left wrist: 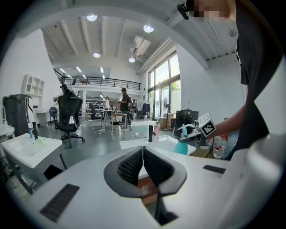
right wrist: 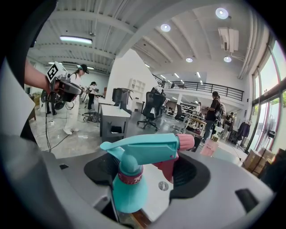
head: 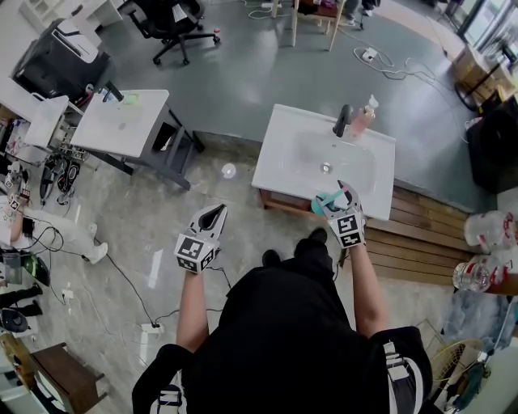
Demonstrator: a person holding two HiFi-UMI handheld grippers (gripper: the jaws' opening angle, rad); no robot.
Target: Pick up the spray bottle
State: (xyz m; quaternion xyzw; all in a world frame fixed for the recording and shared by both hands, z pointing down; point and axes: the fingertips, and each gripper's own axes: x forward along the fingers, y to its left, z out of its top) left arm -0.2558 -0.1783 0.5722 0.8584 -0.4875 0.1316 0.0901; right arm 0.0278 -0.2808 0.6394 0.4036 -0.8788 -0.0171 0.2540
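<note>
The spray bottle (right wrist: 128, 190) is teal, with a red collar, a red trigger and a pink nozzle. My right gripper (right wrist: 147, 167) is closed round its neck and trigger, with the head lying above the jaws. In the head view the right gripper (head: 344, 196) keeps the spray bottle (head: 320, 207) at the front rim of the white sink (head: 279, 174). I cannot tell whether its base rests on that rim. From the left gripper view the bottle (left wrist: 181, 147) hangs under the right gripper (left wrist: 190, 134). My left gripper (head: 214, 214) (left wrist: 143, 157) is shut and empty, out over the floor to the left.
A black faucet (head: 343, 121) and a pink soap bottle (head: 364, 117) stand at the sink's back edge. A second white basin unit (head: 121, 125) sits to the left and an office chair (head: 174, 24) beyond it. Wooden decking (head: 421, 230) and plastic bottles (head: 486, 230) lie at the right.
</note>
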